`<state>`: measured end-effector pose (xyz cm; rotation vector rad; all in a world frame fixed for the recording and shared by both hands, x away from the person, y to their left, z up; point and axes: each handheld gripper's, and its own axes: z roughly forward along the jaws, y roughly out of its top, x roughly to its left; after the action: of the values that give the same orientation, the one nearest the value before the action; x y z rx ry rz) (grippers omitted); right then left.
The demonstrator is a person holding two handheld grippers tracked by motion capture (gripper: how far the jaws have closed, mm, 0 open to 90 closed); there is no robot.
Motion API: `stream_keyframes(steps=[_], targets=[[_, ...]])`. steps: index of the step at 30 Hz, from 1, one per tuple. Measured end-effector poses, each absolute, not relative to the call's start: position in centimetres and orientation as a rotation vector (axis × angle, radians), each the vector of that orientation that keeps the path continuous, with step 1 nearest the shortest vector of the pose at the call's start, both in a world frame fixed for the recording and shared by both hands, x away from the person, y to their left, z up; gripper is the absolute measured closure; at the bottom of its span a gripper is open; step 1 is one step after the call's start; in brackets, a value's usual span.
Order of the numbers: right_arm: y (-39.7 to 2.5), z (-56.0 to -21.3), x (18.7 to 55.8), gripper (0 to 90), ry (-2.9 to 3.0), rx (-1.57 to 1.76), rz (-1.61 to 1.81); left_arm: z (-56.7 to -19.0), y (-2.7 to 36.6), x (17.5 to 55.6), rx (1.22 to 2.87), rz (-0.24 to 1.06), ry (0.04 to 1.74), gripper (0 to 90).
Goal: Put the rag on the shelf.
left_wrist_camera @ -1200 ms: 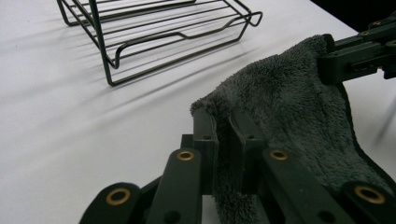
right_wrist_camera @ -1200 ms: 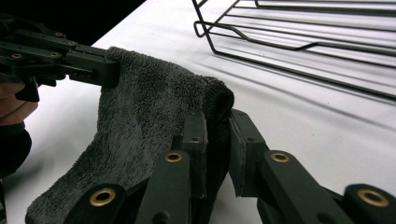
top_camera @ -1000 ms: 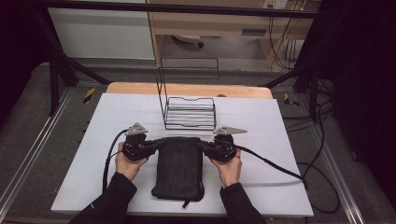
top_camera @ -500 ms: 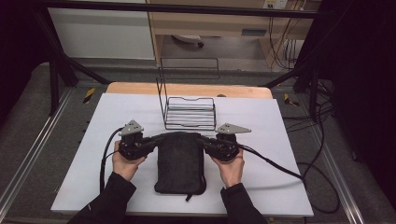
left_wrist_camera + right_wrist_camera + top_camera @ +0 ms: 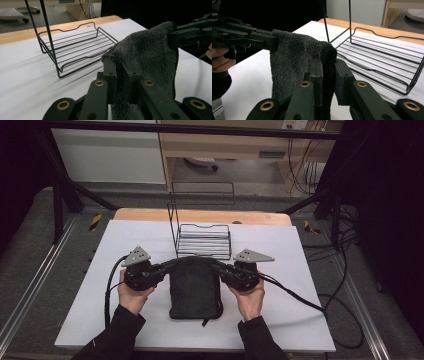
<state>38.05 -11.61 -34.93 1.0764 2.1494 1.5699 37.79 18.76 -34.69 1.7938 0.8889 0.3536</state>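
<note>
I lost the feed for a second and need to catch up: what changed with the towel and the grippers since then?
Both grippers, left gripper and right gripper, moved forward toward the wire rack, carrying the dark towel's far edge closer to it. The towel's near end slid forward across the white table. Unchanged: each gripper stays clamped on a far corner, and the rack has not moved.

Looked like a lab or recording workshop: white surface (image 5: 125,315) on a wooden top, ringed by a dark metal frame (image 5: 60,195), loose black cables (image 5: 345,315) trailing right of the tongs, a wall socket (image 5: 291,124) and plain wooden furniture (image 5: 225,145) beyond them.
</note>
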Motion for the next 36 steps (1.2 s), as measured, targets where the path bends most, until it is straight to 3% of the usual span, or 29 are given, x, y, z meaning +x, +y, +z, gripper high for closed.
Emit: stream_keyframes(steps=[36], targets=[[-12.3,-27.8,38.1,79.1,1.934,0.915,1.625,-28.4,17.9,38.6,1.596,0.471,0.788,81.8]])
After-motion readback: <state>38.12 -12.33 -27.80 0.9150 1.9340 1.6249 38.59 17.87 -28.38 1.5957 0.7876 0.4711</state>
